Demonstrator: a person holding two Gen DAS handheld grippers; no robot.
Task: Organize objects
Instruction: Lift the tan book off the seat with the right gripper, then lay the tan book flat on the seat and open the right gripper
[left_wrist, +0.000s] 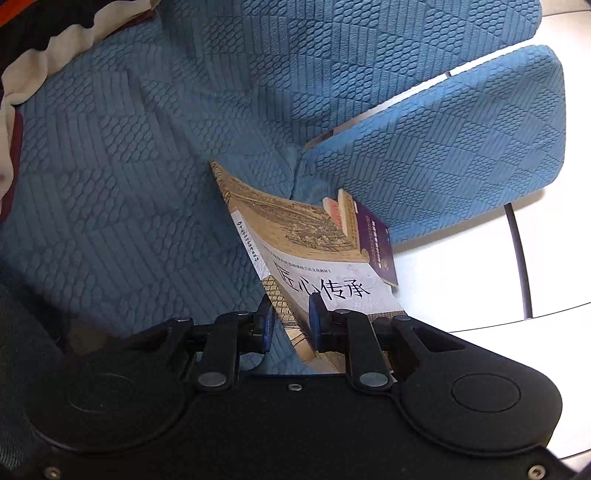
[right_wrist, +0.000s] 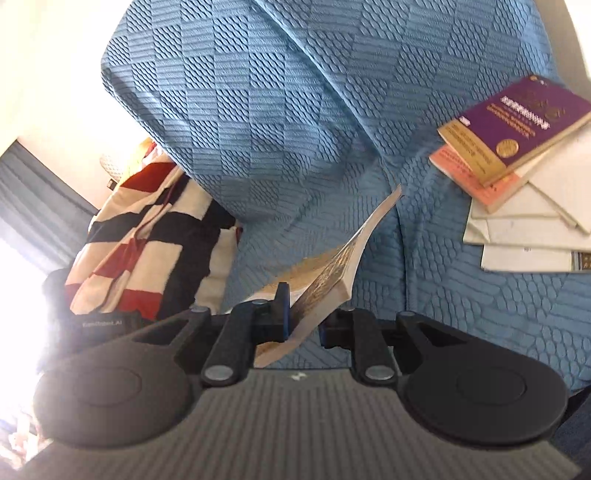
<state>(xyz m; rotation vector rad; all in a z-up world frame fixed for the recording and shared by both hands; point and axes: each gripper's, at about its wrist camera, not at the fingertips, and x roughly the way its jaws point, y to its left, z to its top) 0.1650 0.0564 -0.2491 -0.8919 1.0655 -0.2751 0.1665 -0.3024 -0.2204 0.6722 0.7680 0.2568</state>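
My left gripper (left_wrist: 291, 319) is shut on the near edge of a paperback book (left_wrist: 295, 236) with a painted cover and a large black title. The book tilts over the blue quilted sofa (left_wrist: 129, 184). A purple book (left_wrist: 373, 236) and a pink one (left_wrist: 332, 210) lie at its far right corner. In the right wrist view my right gripper (right_wrist: 304, 325) is shut on a thin paperback (right_wrist: 343, 258), seen edge-on and slanting up to the right above the seat. I cannot tell whether both grip the same book. A fanned stack of books (right_wrist: 524, 229), topped by the purple book (right_wrist: 517, 118), lies on the seat at upper right.
A red, white and black striped blanket (right_wrist: 147, 240) is heaped against the sofa's left end, and its edge (left_wrist: 37, 66) shows at upper left. A blue armrest cushion (left_wrist: 461, 147) rises on the right. White floor (left_wrist: 461, 266) lies beyond the sofa.
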